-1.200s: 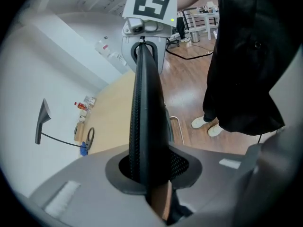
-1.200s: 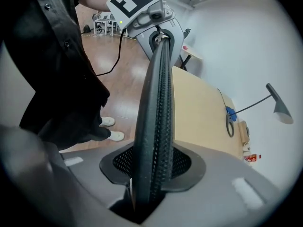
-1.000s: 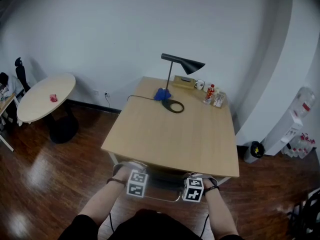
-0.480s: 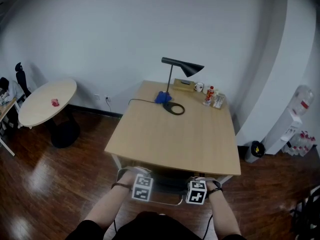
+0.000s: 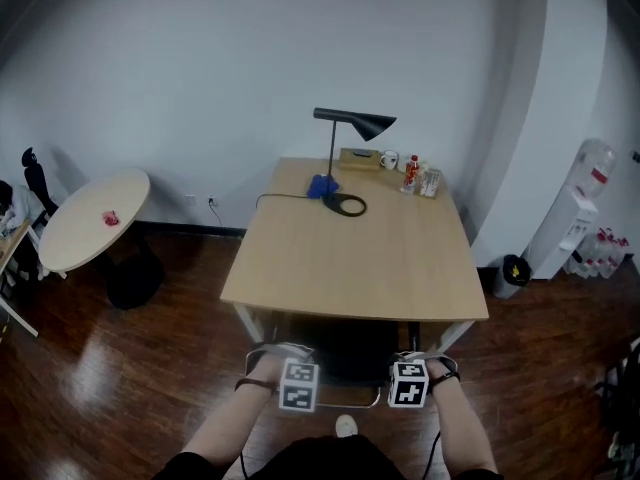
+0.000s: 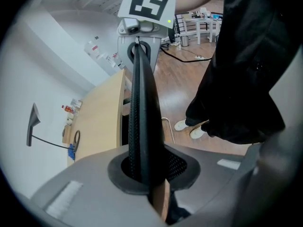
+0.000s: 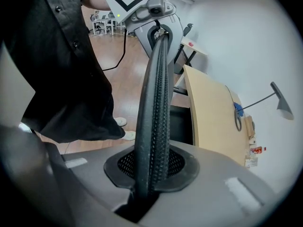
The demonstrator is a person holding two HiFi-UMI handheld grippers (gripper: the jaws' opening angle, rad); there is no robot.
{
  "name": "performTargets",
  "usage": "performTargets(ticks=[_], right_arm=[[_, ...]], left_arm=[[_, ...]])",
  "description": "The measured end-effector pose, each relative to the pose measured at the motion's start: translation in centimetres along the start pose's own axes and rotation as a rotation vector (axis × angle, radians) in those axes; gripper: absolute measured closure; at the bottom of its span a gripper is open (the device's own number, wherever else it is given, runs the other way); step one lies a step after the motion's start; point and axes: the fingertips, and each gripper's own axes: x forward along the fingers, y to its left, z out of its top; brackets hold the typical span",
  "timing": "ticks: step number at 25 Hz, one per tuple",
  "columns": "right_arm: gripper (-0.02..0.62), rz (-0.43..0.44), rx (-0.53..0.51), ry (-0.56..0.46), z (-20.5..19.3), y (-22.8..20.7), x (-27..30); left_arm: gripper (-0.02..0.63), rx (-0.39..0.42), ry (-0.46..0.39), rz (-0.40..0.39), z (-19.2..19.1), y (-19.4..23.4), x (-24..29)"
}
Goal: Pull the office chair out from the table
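Observation:
The office chair's black mesh backrest (image 5: 340, 363) stands at the near edge of the wooden table (image 5: 350, 258), its seat under the tabletop. My left gripper (image 5: 292, 368) is shut on the left end of the backrest's top edge (image 6: 142, 103), which runs straight out of its jaws (image 6: 147, 169). My right gripper (image 5: 408, 366) has just been closing and now clamps the right end of the same edge (image 7: 154, 89), at its jaws (image 7: 150, 167). Each gripper view shows the other gripper's marker cube at the far end of the backrest.
A black desk lamp (image 5: 350, 128), a blue item, a cup and bottles stand at the table's far end. A round white table (image 5: 90, 218) is at the left, a water dispenser (image 5: 575, 218) and a bin (image 5: 512, 271) at the right. My shoe (image 5: 345, 425) is on the wood floor.
Both grippers have come back toward me with the backrest. The table's near edge now lies farther from them, and more of the chair shows.

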Motion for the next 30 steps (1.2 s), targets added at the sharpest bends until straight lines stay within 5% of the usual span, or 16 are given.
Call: performTargets(ticks=[30], right_arm=[[0.532,-0.023,0.045,0.028,1.1,10.6,-2.6]], left_arm=[[0.560,-0.006,0.026,0.002,2.8,-9.9,-3.8]])
